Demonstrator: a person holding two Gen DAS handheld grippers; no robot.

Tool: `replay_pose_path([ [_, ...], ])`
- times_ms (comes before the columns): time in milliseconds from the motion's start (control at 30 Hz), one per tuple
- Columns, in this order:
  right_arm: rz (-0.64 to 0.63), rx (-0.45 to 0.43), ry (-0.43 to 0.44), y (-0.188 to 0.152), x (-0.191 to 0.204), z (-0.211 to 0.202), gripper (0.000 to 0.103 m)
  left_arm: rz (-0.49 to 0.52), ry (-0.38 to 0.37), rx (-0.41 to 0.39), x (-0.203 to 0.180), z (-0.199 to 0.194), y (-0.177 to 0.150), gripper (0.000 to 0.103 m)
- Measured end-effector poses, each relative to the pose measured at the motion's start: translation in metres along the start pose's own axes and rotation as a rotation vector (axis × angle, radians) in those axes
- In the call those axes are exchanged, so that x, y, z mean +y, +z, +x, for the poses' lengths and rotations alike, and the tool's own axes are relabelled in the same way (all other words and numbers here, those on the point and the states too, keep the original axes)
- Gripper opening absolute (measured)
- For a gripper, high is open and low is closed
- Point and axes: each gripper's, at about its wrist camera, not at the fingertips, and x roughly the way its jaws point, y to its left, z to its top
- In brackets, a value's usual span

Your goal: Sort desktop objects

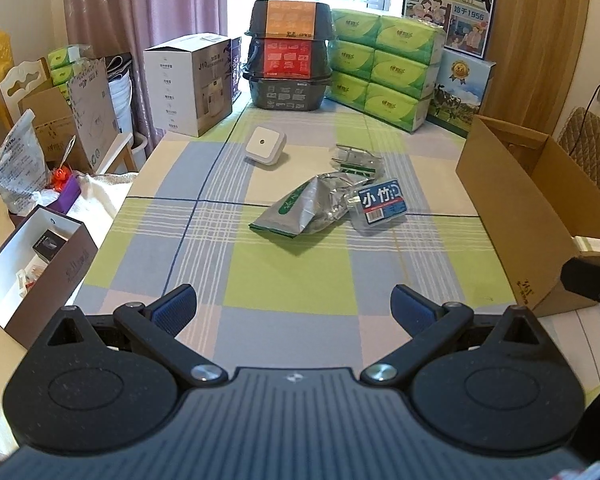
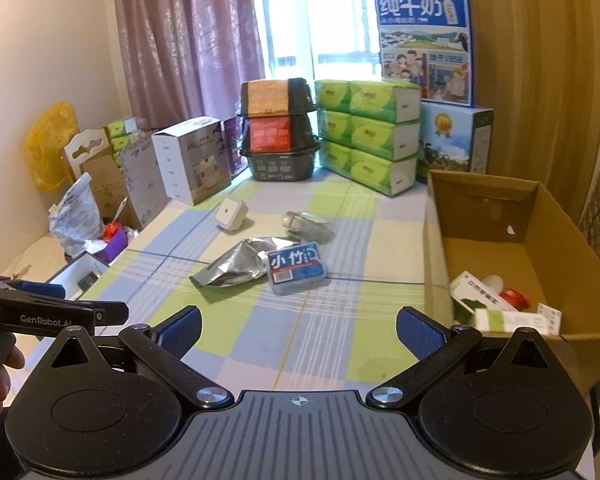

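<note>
Crumpled foil pouch (image 1: 300, 210) touches blue-labelled clear case (image 1: 380, 205) mid-table.

"GenRobot.AI" on left gripper (image 2: 112, 314), "纯牛奶" on milk carton (image 2: 424, 46)

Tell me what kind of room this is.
Probably a home dining or living room used for storage: a table with a checked tablecloth, pink curtains at a window, stacked tissue packs and milk cartons.

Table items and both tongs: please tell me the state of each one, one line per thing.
Left tongs: open, empty, above the table.
Right tongs: open, empty.
Cardboard box: open on top, small packages already inside.
Foil bag: crumpled, lying flat.
Blue-labelled clear case: lying on the table, beside the foil bag.
White square device: resting tilted on the table.
Clear wrapper: crumpled, behind the case.
</note>
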Motion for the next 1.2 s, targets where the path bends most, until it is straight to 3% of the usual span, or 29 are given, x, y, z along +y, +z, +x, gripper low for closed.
replay_pose_path([
  [467, -0.048, 0.043, 0.023, 0.009, -0.001, 0.094, 0.101, 0.059, 0.012, 0.041, 0.009, 0.067, 0.019, 0.101],
  [667, -0.075, 0.039, 0.019, 0.010, -0.008, 0.143, 0.101, 0.065, 0.021, 0.017, 0.017, 0.108, 0.025, 0.101],
  [900, -0.090, 0.077, 0.033, 0.012, -0.017, 0.195, 0.101, 0.174, 0.015, -0.013, 0.013, 0.145, 0.041, 0.101],
  [1200, -0.152, 0.118, 0.057, 0.013, -0.024, 0.242, 0.101, 0.289, -0.038, 0.020, 0.002, 0.195, 0.053, 0.101],
])
